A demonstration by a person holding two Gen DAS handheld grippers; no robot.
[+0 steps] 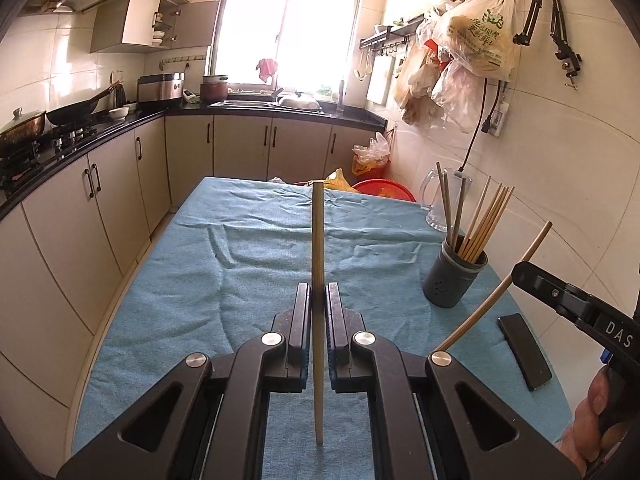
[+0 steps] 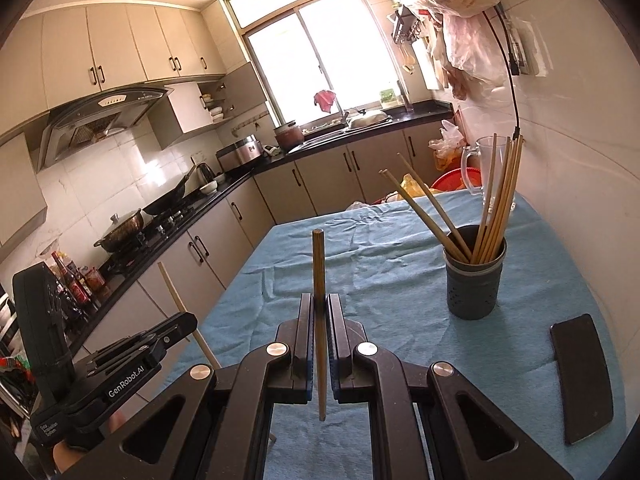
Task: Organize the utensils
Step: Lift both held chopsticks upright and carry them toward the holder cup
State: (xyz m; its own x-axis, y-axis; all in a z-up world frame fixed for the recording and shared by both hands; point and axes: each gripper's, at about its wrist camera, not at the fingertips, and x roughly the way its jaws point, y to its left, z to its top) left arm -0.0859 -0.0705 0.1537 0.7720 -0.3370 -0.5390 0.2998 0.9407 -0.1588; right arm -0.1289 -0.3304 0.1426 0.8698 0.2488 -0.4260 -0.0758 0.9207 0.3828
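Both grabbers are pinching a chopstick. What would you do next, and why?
Probably carry the right gripper toward the grey holder and lower its chopstick in. That gripper looks nearer the holder, which already holds the other chopsticks. The left gripper and its chopstick can follow.

Both my grippers are black: left gripper (image 1: 319,300) and right gripper (image 2: 320,308) have round silver screws at the linkage pivots and blue-edged pads. White lettering marks each body: "GenRobot.AI" left, "DAS" right.
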